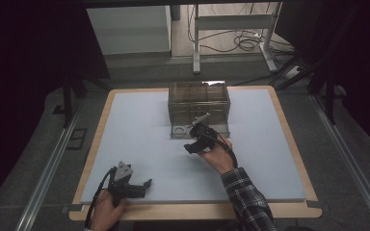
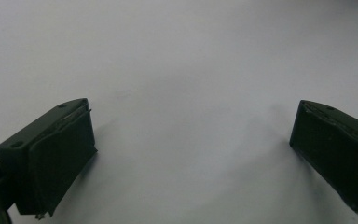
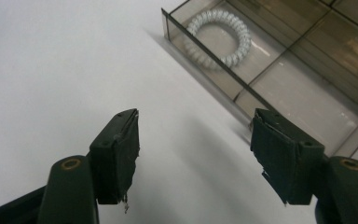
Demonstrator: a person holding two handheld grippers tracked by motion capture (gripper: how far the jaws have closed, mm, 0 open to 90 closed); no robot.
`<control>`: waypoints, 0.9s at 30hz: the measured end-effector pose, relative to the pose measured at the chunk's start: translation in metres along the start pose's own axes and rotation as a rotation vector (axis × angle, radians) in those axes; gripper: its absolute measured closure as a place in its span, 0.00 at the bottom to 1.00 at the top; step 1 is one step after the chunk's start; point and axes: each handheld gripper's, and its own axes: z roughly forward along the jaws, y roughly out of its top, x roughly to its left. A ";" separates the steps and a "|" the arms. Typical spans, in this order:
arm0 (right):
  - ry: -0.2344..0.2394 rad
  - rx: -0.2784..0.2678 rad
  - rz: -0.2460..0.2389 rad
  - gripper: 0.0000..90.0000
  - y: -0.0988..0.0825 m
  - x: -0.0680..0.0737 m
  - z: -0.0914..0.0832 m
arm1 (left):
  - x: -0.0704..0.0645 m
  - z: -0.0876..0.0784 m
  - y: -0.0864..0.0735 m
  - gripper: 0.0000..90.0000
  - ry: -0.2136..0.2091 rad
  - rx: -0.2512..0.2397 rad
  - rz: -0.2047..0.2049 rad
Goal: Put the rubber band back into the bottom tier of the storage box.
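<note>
High view: my right gripper (image 1: 196,140) at pulled-out drawer (image 1: 200,130) of smoked organizer box (image 1: 199,101); left gripper (image 1: 142,186) parked on mat (image 1: 139,125), jaws spread, empty.
Left gripper view: bare mat.
Right gripper view: jaws apart, nothing between; coiled hair tie (image 3: 219,38) in drawer's corner compartment.
Risk: right jaw overhangs drawer wall; I could knock it when closing in.

Smoky, glossy clear-plastic drawer organiser (image 3: 279,70) holding a smooth white coiled plastic hair tie (image 3: 219,39), on a matt pale worktop (image 1: 139,139) with wooden edging.
</note>
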 end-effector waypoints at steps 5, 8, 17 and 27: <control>0.001 -0.002 0.001 0.34 -0.006 0.000 -0.004 | 0.000 0.000 0.000 0.00 0.000 0.000 0.000; 0.003 -0.002 -0.004 0.33 -0.009 0.001 -0.006 | 0.000 0.000 0.000 0.00 0.000 0.000 0.000; 0.018 -0.001 -0.004 0.30 -0.022 0.003 -0.015 | 0.000 0.000 0.000 0.00 0.000 0.000 0.000; 0.000 0.012 0.014 0.29 -0.040 0.000 -0.022 | 0.000 0.000 0.000 0.00 0.000 0.000 0.000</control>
